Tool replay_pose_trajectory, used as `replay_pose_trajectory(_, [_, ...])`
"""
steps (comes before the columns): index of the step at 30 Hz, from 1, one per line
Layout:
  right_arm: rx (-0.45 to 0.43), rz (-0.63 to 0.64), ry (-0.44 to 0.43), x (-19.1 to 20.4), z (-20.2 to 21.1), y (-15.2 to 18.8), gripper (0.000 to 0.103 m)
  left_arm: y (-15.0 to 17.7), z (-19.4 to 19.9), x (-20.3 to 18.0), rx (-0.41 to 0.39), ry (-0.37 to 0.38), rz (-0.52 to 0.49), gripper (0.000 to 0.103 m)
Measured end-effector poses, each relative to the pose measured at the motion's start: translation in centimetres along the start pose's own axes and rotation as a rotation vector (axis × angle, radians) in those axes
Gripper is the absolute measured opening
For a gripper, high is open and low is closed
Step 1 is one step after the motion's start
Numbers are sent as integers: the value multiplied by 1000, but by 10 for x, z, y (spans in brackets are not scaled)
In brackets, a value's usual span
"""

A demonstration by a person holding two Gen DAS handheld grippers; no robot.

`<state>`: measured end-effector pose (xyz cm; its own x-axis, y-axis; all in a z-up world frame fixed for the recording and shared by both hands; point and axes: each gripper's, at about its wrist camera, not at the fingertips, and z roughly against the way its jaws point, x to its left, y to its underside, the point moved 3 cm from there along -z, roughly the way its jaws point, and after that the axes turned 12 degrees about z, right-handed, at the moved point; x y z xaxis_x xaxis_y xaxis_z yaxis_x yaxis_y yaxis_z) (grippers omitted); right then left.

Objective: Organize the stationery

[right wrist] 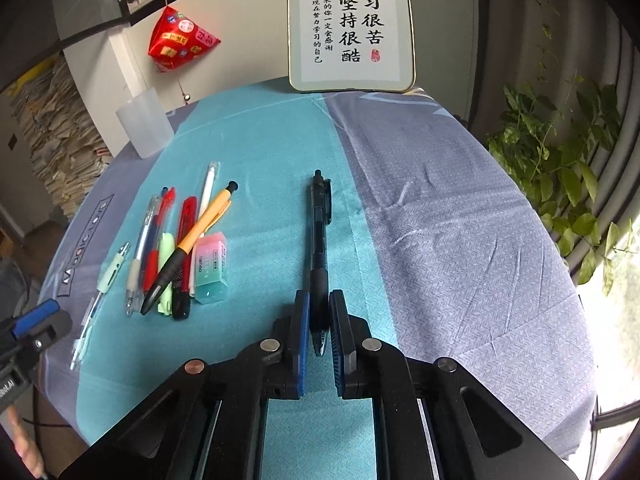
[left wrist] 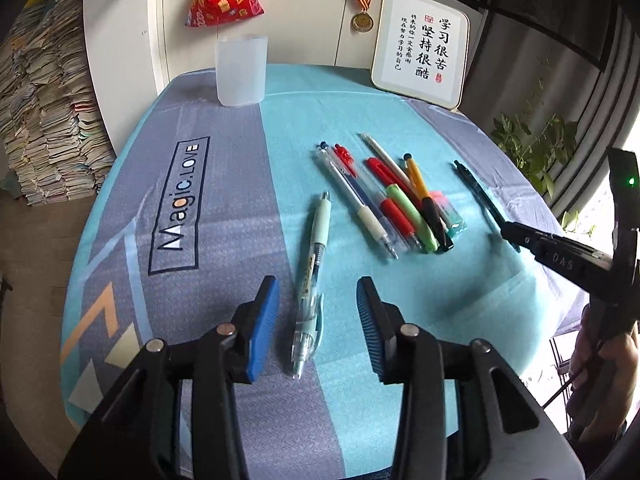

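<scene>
Right gripper angled down, clamped on black pen — left gripper seemingly empty, parted.

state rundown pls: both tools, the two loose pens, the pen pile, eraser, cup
left tool: open, straddling the mint pen, pads clear of it
right tool: shut on the black pen near its tip
mint pen: flat on the cloth, apart from the pile
black pen: gripped, lying along the cloth
pen pile: loose heap, pens overlapping
eraser: flat, sleeved, partly under the pile
frosted cup: upright, looks empty
</scene>
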<state>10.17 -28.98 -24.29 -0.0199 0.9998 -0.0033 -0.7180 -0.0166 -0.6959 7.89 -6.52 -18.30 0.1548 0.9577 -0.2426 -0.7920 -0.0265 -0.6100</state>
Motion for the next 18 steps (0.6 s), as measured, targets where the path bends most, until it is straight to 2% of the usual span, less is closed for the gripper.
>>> replay_pose_trajectory(2, [-5,-5,-8,0,2,-1,11,5,-7,-2,16,-22,-29,30])
replay_pose_trajectory(3, [-7,-5,-9,0,2,-1,11,8,-13,-2,41,-21,-36,19])
replay_pose_trajectory(4, [-10,-5,-8,0,3,-1,11,10,-17,-1,55,-17,-38,13])
replay_pose_trajectory(7, [-23,-6,-12,0,8,-3,11,4,-11,-1,40,12,-31,13])
replay_pose_trajectory(9, [-46,-1,-12,0,17,-8,11,-4,0,-2,0,8,-42,13])
replay_pose_trajectory(13, [-117,15,-33,1,42,-29,11,-27,31,-3,-80,47,-49,13])
replay_pose_trajectory(18, [-195,52,-59,8,67,-59,11,-56,58,-2,-160,53,-48,13])
